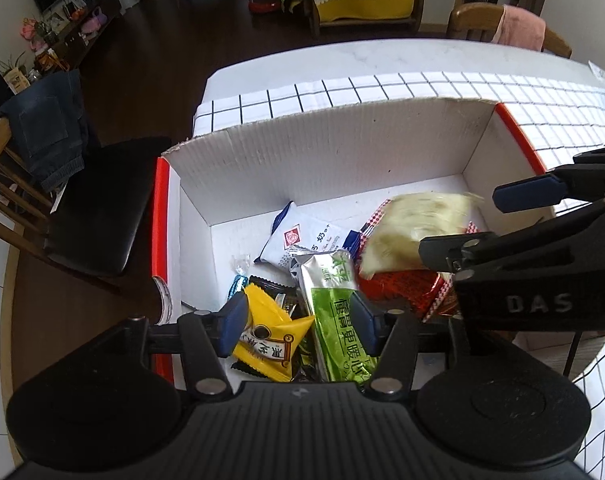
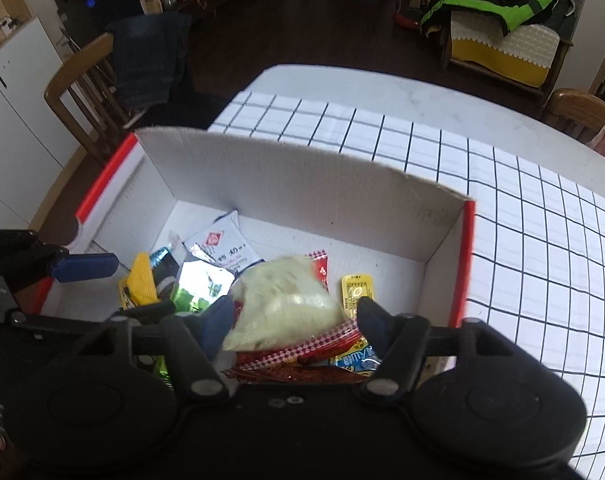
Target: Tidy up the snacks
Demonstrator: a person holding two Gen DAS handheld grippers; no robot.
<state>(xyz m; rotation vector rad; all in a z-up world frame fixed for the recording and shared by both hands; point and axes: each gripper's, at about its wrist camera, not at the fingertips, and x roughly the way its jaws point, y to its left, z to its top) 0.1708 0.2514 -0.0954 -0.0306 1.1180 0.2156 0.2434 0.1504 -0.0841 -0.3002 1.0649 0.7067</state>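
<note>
A white cardboard box (image 1: 322,152) with red edges stands on the checked tablecloth and holds several snack packets. My left gripper (image 1: 298,320) is open above a yellow packet (image 1: 270,332) and a green packet (image 1: 338,316). My right gripper (image 2: 292,320) is open over the box (image 2: 302,184); a blurred pale yellow bag (image 2: 282,304) lies between its fingers on a red packet (image 2: 302,360), apparently loose. The bag (image 1: 418,232) and right gripper (image 1: 486,220) show in the left wrist view. A white milk packet (image 1: 302,240) lies further back.
A checked cloth (image 2: 522,240) covers the white table. Wooden chairs stand at the left (image 1: 42,208) and far right (image 1: 502,24). A small yellow packet (image 2: 356,292) and a blue packet (image 2: 358,360) lie in the box's right part.
</note>
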